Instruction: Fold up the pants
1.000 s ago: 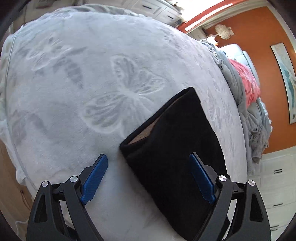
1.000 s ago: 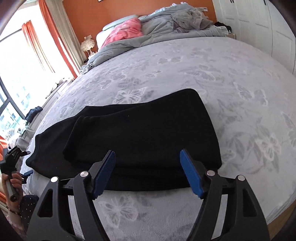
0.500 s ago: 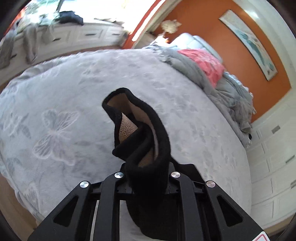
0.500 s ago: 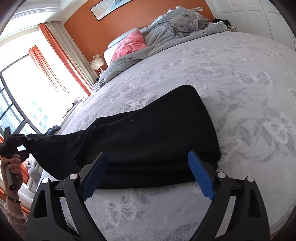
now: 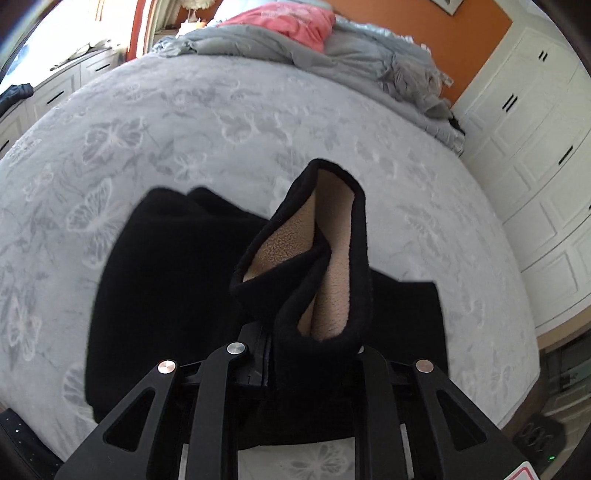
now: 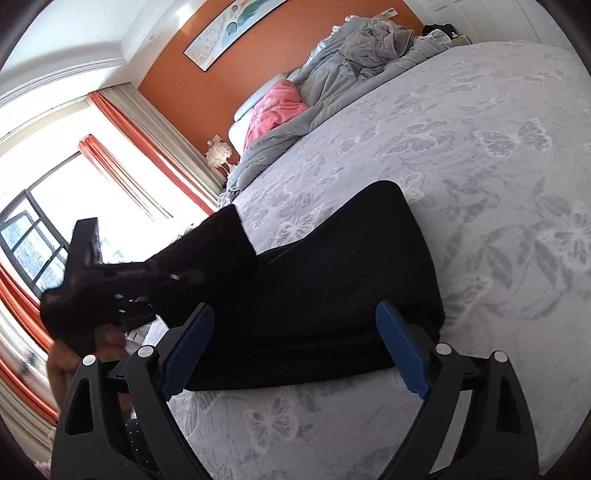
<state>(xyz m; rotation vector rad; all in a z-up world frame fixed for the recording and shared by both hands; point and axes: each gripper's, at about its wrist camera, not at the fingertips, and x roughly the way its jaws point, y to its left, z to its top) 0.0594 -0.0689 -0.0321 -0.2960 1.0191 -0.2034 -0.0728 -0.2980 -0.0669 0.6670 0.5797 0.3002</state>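
Observation:
Black pants [image 5: 177, 280] with a tan fleece lining lie partly folded on the grey butterfly-print bed [image 5: 229, 122]. My left gripper [image 5: 306, 343] is shut on the pants' leg ends [image 5: 328, 258], held up so the tan lining shows, above the folded part. In the right wrist view the pants [image 6: 332, 288] lie across the bed and the left gripper [image 6: 110, 291] holds one end lifted at the left. My right gripper [image 6: 295, 350] is open and empty, fingers [image 6: 402, 350] hovering just before the near edge of the pants.
A rumpled grey duvet [image 5: 332, 55] and pink blanket [image 5: 295, 18] lie at the head of the bed. White wardrobes [image 5: 535, 147] stand to the right, an orange wall and window with curtains [image 6: 122, 155] to the left.
My left gripper shut on the pants' leg ends, lifted them and carried them over toward the folded part. My right gripper stayed open near the pants' edge.

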